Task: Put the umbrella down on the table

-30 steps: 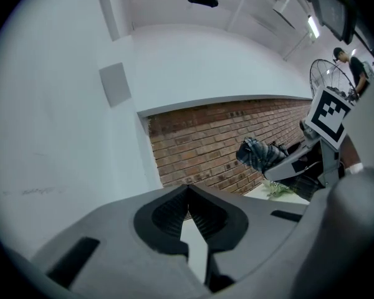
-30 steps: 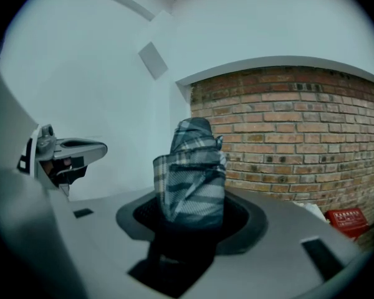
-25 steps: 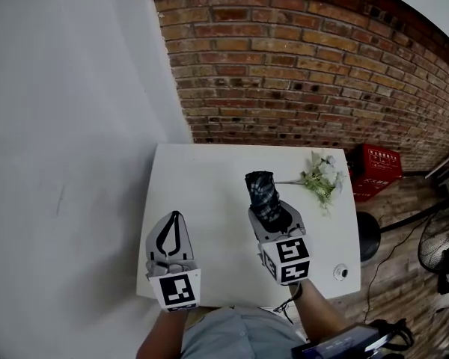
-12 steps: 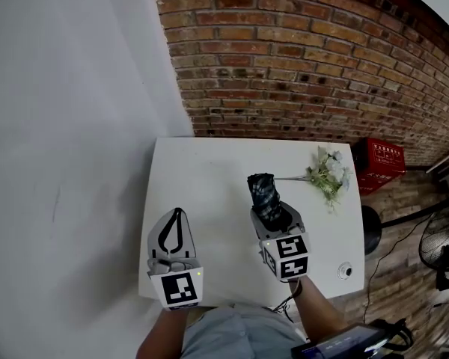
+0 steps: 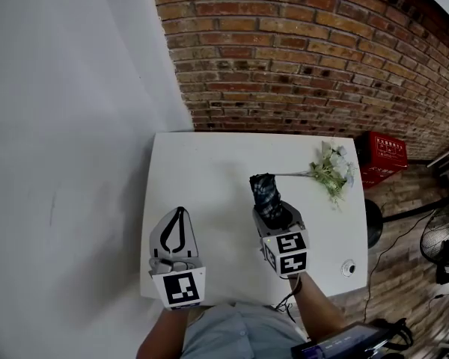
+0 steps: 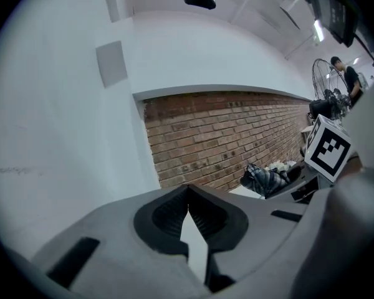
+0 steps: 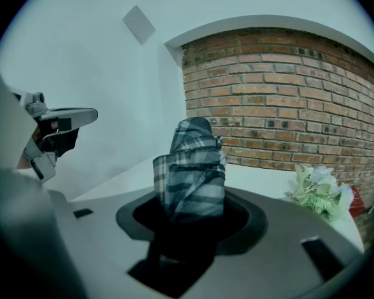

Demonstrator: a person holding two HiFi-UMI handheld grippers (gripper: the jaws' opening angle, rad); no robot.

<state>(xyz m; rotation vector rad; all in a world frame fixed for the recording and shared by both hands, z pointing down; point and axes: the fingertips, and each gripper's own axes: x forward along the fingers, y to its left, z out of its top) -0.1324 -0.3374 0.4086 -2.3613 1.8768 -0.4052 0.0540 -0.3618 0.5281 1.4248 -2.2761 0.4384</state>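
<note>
A folded plaid umbrella (image 5: 264, 193) stands nearly upright above the middle of the white table (image 5: 202, 170), its free end pointing toward the brick wall. My right gripper (image 5: 273, 214) is shut on its lower part. In the right gripper view the umbrella (image 7: 192, 167) rises from between the jaws of the right gripper (image 7: 188, 220). The left gripper view catches the umbrella (image 6: 265, 179) at its right. My left gripper (image 5: 179, 214) hovers over the table's near left part, its jaws closed tip to tip with nothing between them; the left gripper (image 6: 188, 192) shows the same.
A bunch of pale artificial flowers (image 5: 332, 172) lies at the table's far right. A small round object (image 5: 349, 268) sits near the front right corner. A red crate (image 5: 382, 155) and a fan (image 5: 441, 249) stand on the floor to the right. A brick wall (image 5: 322, 58) is behind.
My right gripper with the umbrella has sunk a little toward the table. The left gripper has barely shifted.
</note>
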